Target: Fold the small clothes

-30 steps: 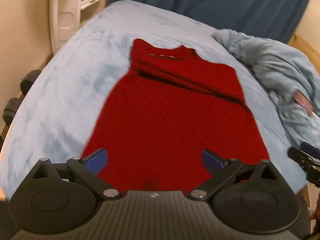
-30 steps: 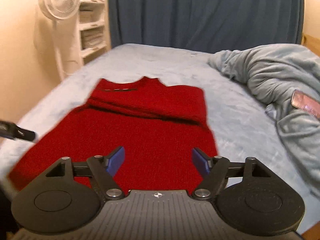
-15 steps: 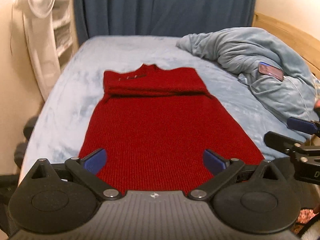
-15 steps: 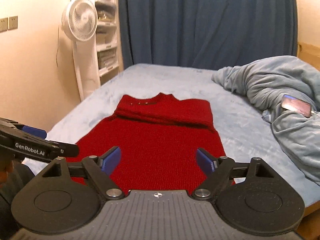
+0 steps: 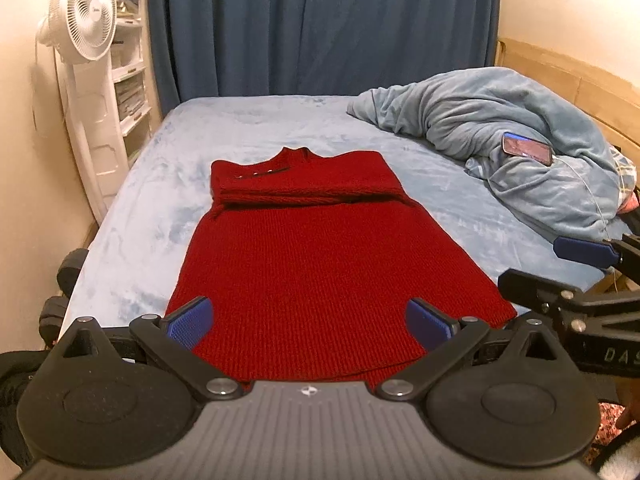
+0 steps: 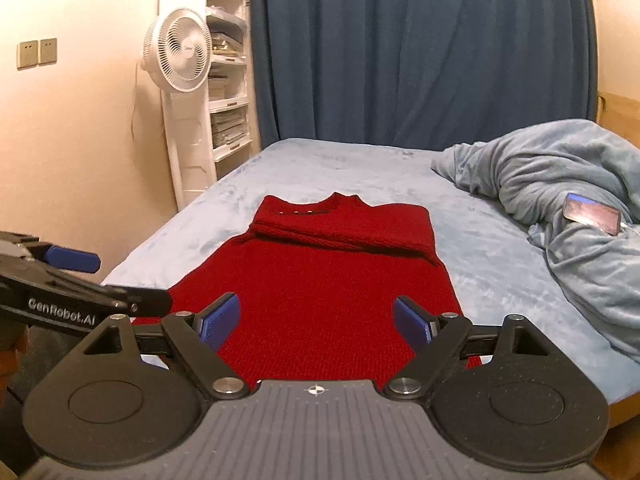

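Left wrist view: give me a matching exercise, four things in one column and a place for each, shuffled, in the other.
Things:
1. red sweater
2. phone
3. white fan
4. blue curtain

Places:
A. on the crumpled blanket
B. behind the bed's far end
C. flat on the bed, sleeves folded across
D. beside the bed, near the wall

Pairs: 1-C, 2-A, 3-D, 4-B

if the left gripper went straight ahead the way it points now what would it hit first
Most likely the red knitted sweater lying flat on the light blue bed. The open left gripper points over its near hem; how high it hovers is unclear.
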Action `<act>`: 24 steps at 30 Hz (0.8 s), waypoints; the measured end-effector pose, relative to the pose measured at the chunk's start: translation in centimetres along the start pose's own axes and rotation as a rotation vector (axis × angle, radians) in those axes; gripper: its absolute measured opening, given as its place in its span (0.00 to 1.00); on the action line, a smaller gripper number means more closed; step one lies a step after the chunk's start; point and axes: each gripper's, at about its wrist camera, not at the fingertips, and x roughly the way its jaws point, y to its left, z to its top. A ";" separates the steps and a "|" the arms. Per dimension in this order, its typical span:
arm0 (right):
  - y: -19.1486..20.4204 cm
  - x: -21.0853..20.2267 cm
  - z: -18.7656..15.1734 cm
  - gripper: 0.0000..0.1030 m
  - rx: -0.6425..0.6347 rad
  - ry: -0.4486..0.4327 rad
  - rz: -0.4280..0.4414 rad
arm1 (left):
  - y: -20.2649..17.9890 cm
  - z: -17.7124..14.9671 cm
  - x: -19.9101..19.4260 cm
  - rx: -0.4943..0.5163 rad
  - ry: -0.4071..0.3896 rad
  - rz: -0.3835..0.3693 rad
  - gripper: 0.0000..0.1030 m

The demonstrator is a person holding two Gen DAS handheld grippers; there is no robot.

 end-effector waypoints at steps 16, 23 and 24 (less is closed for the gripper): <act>0.4 2.9 -0.3 0.83 -0.025 0.098 0.025 | 2.7 -0.5 2.9 -0.085 0.071 0.005 0.99; 0.5 3.8 -0.4 0.83 -0.027 0.123 0.033 | 3.0 -0.7 3.7 -0.086 0.086 0.004 0.99; 0.5 3.9 -0.4 0.83 -0.026 0.128 0.033 | 3.1 -0.7 3.8 -0.086 0.087 0.007 0.99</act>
